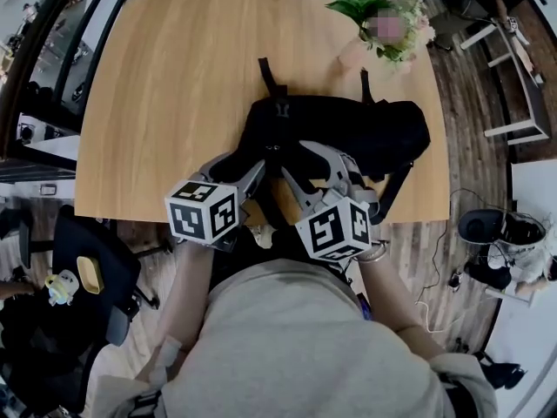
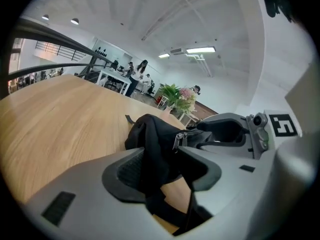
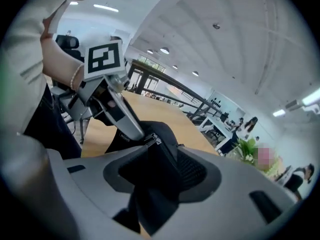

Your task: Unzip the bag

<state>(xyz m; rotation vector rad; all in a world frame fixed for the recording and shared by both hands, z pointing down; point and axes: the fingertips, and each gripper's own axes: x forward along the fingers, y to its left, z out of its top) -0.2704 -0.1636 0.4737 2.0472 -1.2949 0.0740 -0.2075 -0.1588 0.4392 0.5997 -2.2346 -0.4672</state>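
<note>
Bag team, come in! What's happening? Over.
Left gripper and right gripper open, fabric between jaws. Black bag on table, looks zipped. Flowers at far edge, nothing blocking.

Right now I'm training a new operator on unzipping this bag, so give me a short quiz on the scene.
1. True or false: the right gripper's jaws are shut tight together.
2. What stands on the table beyond the bag? A) flowers B) a laptop C) a mug
3. Fill in: the black fabric between the left gripper's jaws belongs to the ___.
Key: 1 false, they stand apart with bag fabric between them. 2 A. 3 bag.
</note>
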